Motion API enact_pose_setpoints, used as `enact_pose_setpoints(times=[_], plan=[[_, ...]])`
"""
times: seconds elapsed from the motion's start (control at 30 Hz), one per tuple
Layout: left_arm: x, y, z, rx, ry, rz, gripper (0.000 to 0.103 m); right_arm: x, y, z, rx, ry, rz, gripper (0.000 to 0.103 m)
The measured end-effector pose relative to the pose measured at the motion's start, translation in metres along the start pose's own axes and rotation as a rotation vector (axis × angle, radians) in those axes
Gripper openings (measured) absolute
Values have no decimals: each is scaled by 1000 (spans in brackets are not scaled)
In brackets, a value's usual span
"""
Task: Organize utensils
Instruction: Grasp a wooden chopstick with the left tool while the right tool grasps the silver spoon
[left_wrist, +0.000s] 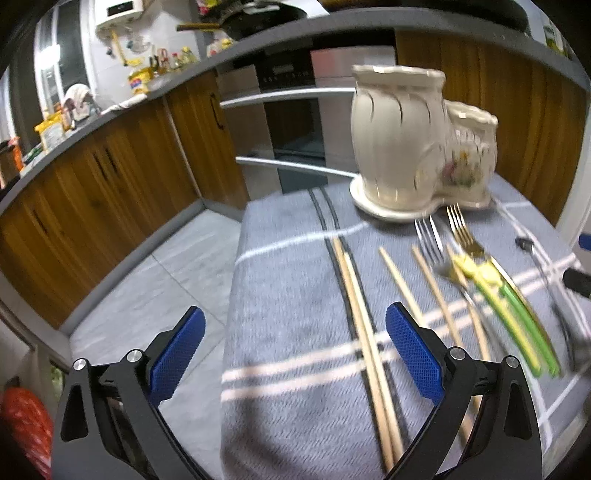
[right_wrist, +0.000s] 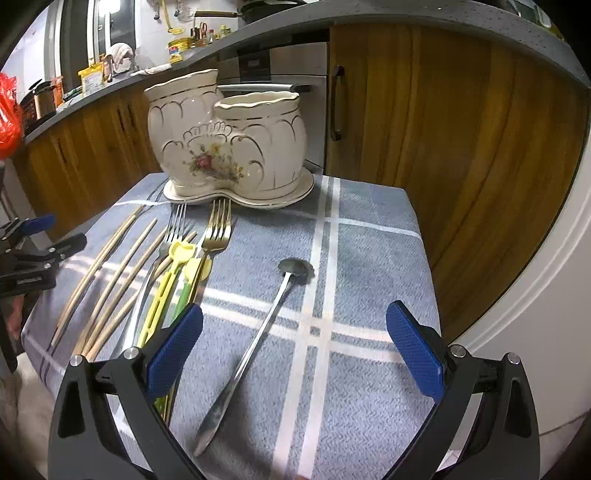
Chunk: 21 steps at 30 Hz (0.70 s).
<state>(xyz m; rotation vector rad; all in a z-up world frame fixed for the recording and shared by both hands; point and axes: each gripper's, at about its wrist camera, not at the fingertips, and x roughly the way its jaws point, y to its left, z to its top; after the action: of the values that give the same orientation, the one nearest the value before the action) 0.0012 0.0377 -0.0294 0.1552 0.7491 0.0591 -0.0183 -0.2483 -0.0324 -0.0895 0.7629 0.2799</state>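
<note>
Ceramic and cream-coloured, the two-pot holder (left_wrist: 417, 147) is standing on its saucer at the far end of the worktop (left_wrist: 288, 280), both mouths up and showing nothing inside, probably waiting to take what is lying in front of it. In the left wrist view the left gripper (left_wrist: 295, 354) is hovering low over the near left edge of the checked cloth with its jaws spread wide and nothing between them. A pair of wooden chopsticks (left_wrist: 364, 332) is lying side by side just inside the right-hand pad, running away toward the holder, so this pair looks like the likeliest first pick for this side. Further right, more loose chopsticks, a silver fork (left_wrist: 430, 236), a gold fork (left_wrist: 463, 230) and green and yellow plastic pieces (left_wrist: 509, 306) are lying fanned out, handles toward the near edge, which should make them easy to reach. This view is blurring, so finer detail is hard to tell.

In the right wrist view the right gripper (right_wrist: 295, 350) is also hanging open and empty above the cloth. A metal spoon (right_wrist: 255, 343) is lying by itself, bowl toward the holder (right_wrist: 229, 144), with its handle passing between the spread pads, so the jaws appear to be lining up on it. The forks and chopsticks (right_wrist: 110, 277) are lying well to the left, near the other gripper (right_wrist: 40, 240).
</note>
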Motion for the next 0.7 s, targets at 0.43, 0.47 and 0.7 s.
enact_pose_setpoints(times=[0.43,0.47,0.7], plan=[[18,-5,-9,36,76,-42,74,9,8,0,-29,41,0,66],[19,-4,-9,35,78,-37,73,10,8,0,-31,41,-2,65],[24,-8,-5,46,103,-65,54,15,7,1,-31,53,-6,54]])
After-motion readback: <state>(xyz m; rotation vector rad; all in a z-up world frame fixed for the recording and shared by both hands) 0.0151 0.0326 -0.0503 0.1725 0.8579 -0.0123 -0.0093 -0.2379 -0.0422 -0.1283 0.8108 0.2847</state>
